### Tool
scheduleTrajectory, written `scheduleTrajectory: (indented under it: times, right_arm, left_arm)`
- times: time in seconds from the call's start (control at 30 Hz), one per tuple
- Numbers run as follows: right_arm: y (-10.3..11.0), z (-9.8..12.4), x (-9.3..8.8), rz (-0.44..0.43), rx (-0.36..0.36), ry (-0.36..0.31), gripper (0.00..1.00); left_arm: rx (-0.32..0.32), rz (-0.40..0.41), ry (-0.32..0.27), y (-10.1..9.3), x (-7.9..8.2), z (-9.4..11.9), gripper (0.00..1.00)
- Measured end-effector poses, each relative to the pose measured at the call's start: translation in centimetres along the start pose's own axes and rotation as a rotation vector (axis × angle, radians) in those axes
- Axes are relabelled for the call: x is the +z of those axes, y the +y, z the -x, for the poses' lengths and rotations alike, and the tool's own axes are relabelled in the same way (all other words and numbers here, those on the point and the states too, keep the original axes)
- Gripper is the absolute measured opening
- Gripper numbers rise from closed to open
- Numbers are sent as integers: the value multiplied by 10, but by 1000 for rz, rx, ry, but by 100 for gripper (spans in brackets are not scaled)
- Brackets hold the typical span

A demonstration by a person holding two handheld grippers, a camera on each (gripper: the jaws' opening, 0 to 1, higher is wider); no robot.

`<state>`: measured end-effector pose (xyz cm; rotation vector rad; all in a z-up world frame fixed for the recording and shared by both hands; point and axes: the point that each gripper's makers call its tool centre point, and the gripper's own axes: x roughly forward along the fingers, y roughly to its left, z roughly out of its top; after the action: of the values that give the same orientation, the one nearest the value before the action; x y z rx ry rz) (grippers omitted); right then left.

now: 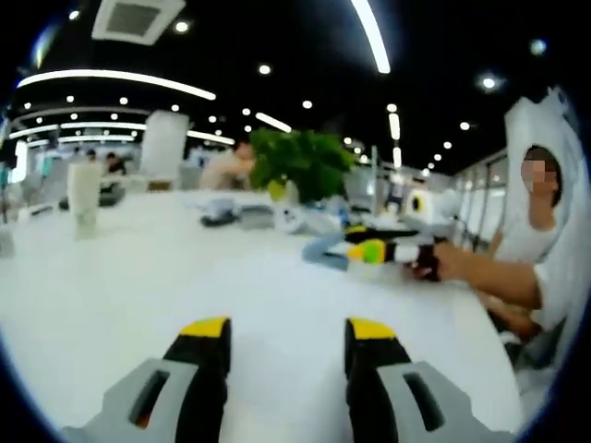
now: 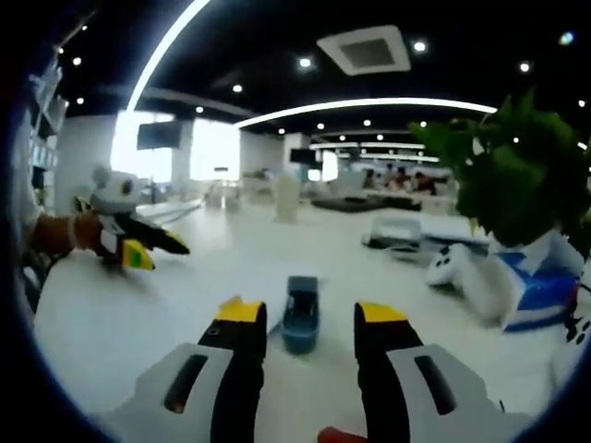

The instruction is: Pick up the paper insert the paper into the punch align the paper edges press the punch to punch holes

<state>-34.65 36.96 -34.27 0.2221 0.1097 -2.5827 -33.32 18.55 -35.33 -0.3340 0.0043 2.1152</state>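
A small blue hole punch lies on the white table, just ahead of my right gripper and in line with the gap between its jaws. Those jaws stand open and apart from the punch. In the left gripper view the same punch sits at the tips of the right gripper, which a hand holds. My left gripper is open over bare table, nothing between its jaws. It also appears at the left of the right gripper view. I cannot make out paper against the white top.
A green potted plant stands behind the punch. A white-and-blue object, a white game controller and a tray lie near it. A white cup stands far left. A person in white sits at the table's right edge.
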Motion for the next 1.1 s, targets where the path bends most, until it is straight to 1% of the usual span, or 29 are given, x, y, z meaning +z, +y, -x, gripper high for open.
scheduleTrajectory:
  times: [0.13, 0.17, 0.27, 0.37, 0.43, 0.47, 0.6, 0.73, 0.9, 1.03, 1.1]
  right_arm:
    - [5, -3, -6, 22, 9, 31, 39]
    - [5, -4, -7, 26, 11, 34, 39]
    - [3, -6, -10, 20, 11, 52, 39]
    - [1, -7, -10, 5, 9, 55, 39]
    - [0, -9, -11, 10, 10, 62, 38]
    - [0, -11, -14, 15, 14, 75, 38]
    - [0, -12, -16, 21, 27, 88, 35]
    - [0, -13, -17, 13, 45, 91, 30]
    - [0, -13, -17, 9, 63, 94, 28]
    - [1, -14, -19, 28, 76, 101, 23]
    - [2, -15, -21, 45, 84, 110, 23]
  left_arm:
    - [3, 12, 10, 5, -3, 0, 50]
    - [-4, 4, 21, 5, -4, -3, 50]
    - [-5, -9, 25, 8, -4, -9, 50]
    - [-10, -12, 27, 9, -4, -12, 51]
    - [-12, -20, 29, 9, -4, -13, 51]
    - [-12, -27, 30, 9, -5, -14, 51]
    - [-19, -41, 36, 7, -7, -15, 50]
    - [-26, -22, 36, 8, -7, -14, 50]
    - [-26, -14, 37, 9, -7, -14, 50]
    - [-29, -24, 45, 9, -8, -15, 50]
    - [-31, -28, 47, 9, -8, -16, 50]
